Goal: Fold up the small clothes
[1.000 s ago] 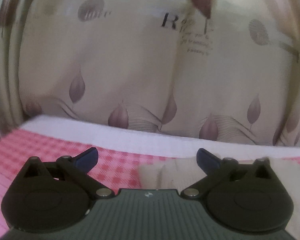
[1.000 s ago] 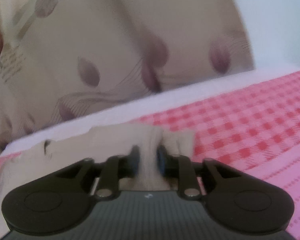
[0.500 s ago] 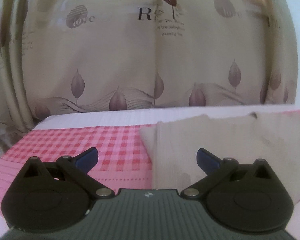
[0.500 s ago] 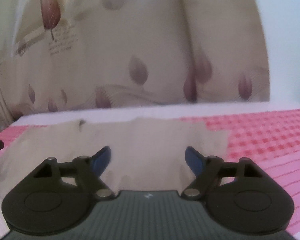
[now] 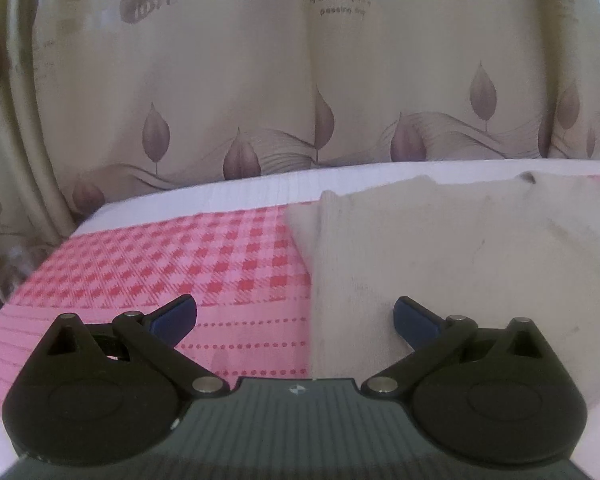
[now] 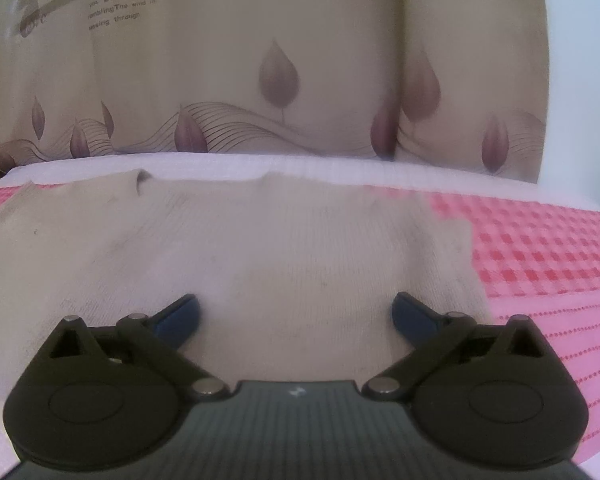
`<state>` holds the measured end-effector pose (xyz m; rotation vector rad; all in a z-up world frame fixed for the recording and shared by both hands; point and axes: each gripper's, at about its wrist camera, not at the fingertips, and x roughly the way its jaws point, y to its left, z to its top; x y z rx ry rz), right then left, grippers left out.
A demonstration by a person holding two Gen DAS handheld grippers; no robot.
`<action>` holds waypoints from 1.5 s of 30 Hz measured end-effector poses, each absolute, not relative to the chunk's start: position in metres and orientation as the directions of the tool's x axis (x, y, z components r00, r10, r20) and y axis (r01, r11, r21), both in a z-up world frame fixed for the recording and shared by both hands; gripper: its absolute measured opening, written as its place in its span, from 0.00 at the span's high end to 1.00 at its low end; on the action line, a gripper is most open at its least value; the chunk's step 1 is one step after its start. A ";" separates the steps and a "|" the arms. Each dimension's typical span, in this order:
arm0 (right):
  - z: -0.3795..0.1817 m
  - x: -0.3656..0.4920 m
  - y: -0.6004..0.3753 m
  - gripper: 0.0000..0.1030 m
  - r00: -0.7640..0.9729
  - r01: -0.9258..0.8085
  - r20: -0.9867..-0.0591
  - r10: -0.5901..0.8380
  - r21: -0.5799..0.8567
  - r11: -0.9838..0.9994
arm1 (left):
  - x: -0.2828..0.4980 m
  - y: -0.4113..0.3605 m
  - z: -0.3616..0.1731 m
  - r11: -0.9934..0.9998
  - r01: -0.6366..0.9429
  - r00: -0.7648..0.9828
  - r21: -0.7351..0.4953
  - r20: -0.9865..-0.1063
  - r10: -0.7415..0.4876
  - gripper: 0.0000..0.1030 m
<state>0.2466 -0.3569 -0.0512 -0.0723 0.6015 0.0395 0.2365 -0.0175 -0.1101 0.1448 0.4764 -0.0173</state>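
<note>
A small beige knit garment (image 6: pixel 260 240) lies spread flat on the pink checked bed cover (image 6: pixel 540 248). My right gripper (image 6: pixel 296 304) hovers over the garment's near part. Its jaws are opening wide, and the cloth lies beneath them without either blue pad pressing on it. In the left wrist view the garment (image 5: pixel 460 248) fills the right half, with its left edge running down the middle. My left gripper (image 5: pixel 294 308) is open astride that edge, one finger over the checked cover (image 5: pixel 180 256) and one over the cloth. It holds nothing.
A beige curtain (image 5: pixel 260 80) with leaf prints and lettering hangs close behind the bed's far edge. A white strip of sheet (image 5: pixel 220 192) runs along that far edge. A plain white wall (image 6: pixel 580 60) shows at the far right.
My right gripper let go of the bunched beige cloth and opened wide; the garment now lies flat. Both views rolled level. The left gripper stayed open and the garment's left edge came between its fingers.
</note>
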 end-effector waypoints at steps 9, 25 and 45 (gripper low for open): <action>-0.051 0.248 -0.357 0.00 0.826 -0.064 -0.564 0.022 -0.055 0.996 | 0.240 -0.010 -0.111 0.996 0.051 0.875 0.079 -0.484 -0.007 0.00; -0.052 0.251 -0.354 0.00 0.824 -0.063 -0.566 0.003 -0.087 0.994 | 0.241 -0.014 -0.111 0.993 0.061 0.870 0.103 -0.494 -0.002 0.00; -0.049 0.252 -0.354 0.00 0.828 -0.063 -0.560 0.001 -0.093 0.994 | 0.294 0.019 -0.109 0.887 0.377 0.668 -0.266 -0.585 -0.460 0.03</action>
